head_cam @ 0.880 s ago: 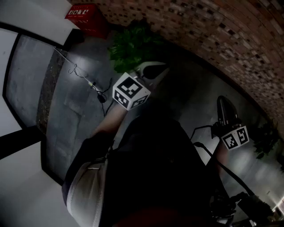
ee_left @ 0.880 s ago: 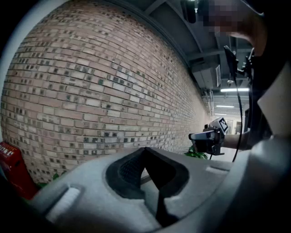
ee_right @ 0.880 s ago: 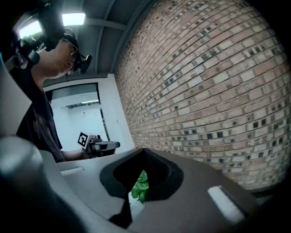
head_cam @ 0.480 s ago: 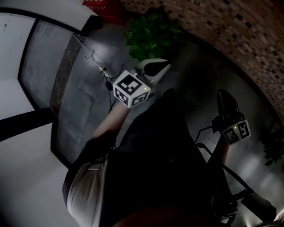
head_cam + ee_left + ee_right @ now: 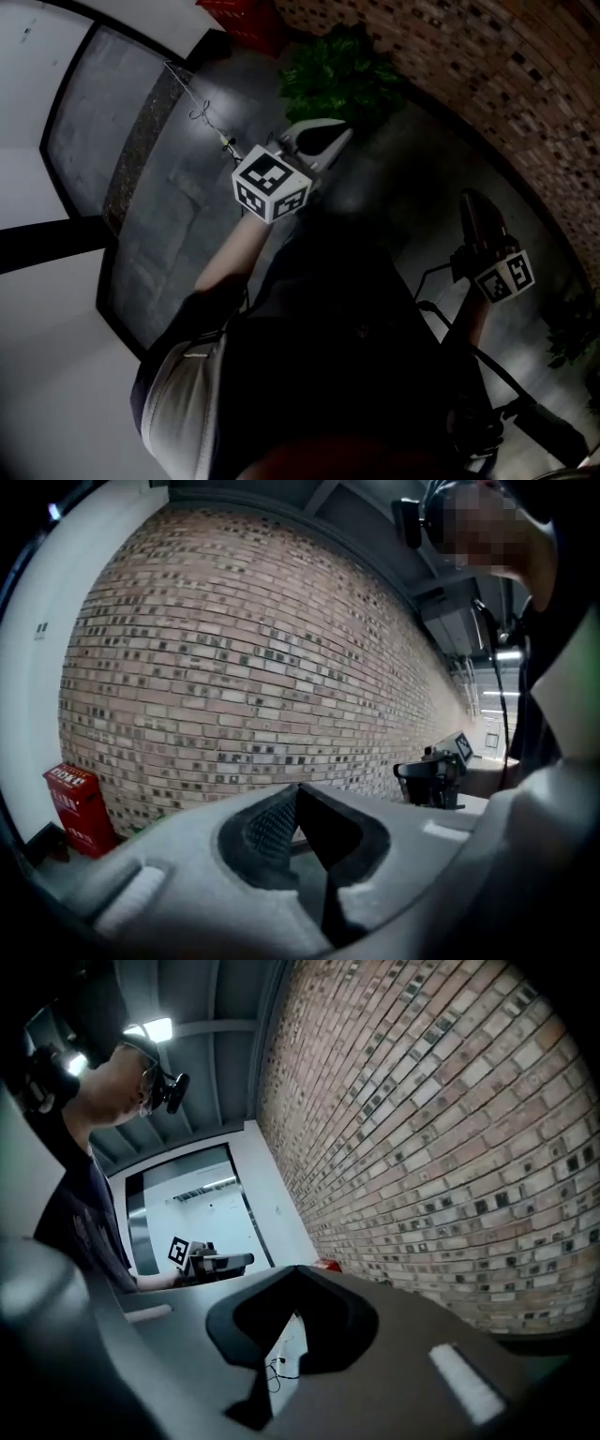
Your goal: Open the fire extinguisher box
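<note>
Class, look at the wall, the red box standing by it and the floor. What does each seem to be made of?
The wall is matt brick, with mortar joints showing. The red box is probably painted metal, judging by its smooth faces, though unsure. The floor is likely polished concrete: grey, with a faint sheen.

Brick wall (image 5: pixel 487 66), green plant (image 5: pixel 337 80) beside it — thin cable (image 5: pixel 199 112) on grey floor (image 5: pixel 178 225)

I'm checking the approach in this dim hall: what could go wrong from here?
The loose cable lies on the floor short of the red box; a foot could snag it. The plant beside the box may crowd the left gripper. Dim light could hide the box's details.
</note>
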`<state>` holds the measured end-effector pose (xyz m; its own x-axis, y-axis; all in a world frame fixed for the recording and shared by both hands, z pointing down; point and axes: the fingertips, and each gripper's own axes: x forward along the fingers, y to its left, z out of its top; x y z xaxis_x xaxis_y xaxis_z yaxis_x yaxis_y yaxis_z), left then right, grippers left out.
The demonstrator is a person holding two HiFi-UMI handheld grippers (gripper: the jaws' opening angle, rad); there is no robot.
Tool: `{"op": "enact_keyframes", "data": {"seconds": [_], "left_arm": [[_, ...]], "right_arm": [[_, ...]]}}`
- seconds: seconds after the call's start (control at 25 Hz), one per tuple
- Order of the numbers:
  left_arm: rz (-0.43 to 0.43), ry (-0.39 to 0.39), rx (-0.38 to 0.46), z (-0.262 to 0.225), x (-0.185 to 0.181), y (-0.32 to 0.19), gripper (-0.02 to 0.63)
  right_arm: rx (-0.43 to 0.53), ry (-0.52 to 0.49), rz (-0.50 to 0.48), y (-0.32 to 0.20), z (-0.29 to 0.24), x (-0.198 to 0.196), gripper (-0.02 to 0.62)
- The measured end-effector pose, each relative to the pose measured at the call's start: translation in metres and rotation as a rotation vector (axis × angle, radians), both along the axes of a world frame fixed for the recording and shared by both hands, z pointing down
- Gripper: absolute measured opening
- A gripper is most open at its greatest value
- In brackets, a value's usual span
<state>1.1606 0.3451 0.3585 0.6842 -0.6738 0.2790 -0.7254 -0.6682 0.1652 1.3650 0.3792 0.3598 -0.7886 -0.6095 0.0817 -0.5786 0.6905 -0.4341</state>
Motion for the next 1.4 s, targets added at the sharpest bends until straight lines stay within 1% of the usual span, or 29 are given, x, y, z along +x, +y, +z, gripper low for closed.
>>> {"op": "enact_keyframes", "data": {"seconds": [0.08, 0.16, 0.2, 0.32, 0.4, 0.48, 0.6, 0.76, 0.88, 1.08, 1.2, 1.32, 1.4], "left_arm": [[-0.023, 0.002, 0.01, -0.006, -0.018, -0.001, -0.002], [-0.053, 0.012, 0.024, -0.011, -0.044, -0.001, -0.003], [-0.07, 0.018, 0.033, -0.012, -0.06, -0.001, -0.003], [-0.116, 0.045, 0.051, -0.014, -0.117, 0.001, -0.002], [-0.149, 0.073, 0.051, -0.016, -0.157, 0.004, -0.002], [-0.176, 0.085, 0.057, -0.017, -0.195, 0.006, -0.002], [-0.211, 0.075, 0.067, -0.017, -0.244, 0.007, -0.002], [-0.253, 0.05, 0.093, -0.019, -0.293, 0.016, -0.002], [-0.294, 0.054, 0.099, -0.016, -0.323, 0.023, -0.002], [-0.376, 0.126, 0.084, -0.008, -0.374, 0.036, -0.002], [-0.407, 0.147, 0.078, -0.002, -0.404, 0.041, -0.002], [-0.454, 0.134, 0.073, 0.006, -0.434, 0.047, -0.002], [-0.526, 0.088, 0.073, 0.011, -0.466, 0.053, -0.002]], "right_arm": [[-0.001, 0.021, -0.015, -0.005, -0.002, -0.014, 0.0], [0.002, 0.039, -0.035, -0.009, -0.004, -0.038, 0.0], [0.003, 0.025, -0.047, -0.01, -0.005, -0.054, 0.0], [0.005, -0.078, -0.076, -0.018, -0.017, -0.106, 0.0], [0.011, -0.103, -0.097, -0.023, -0.025, -0.145, 0.0], [0.023, -0.088, -0.137, -0.027, -0.031, -0.187, 0.0], [0.034, -0.047, -0.186, -0.033, -0.034, -0.241, 0.0], [0.04, -0.018, -0.248, -0.038, -0.037, -0.299, 0.0], [0.029, 0.007, -0.292, -0.042, -0.035, -0.332, 0.0], [0.006, 0.049, -0.387, -0.042, -0.038, -0.388, 0.0], [0.001, 0.078, -0.421, -0.041, -0.038, -0.418, 0.0], [-0.005, 0.104, -0.433, -0.039, -0.033, -0.439, 0.0], [-0.005, 0.108, -0.43, -0.04, -0.035, -0.452, 0.0]]}}
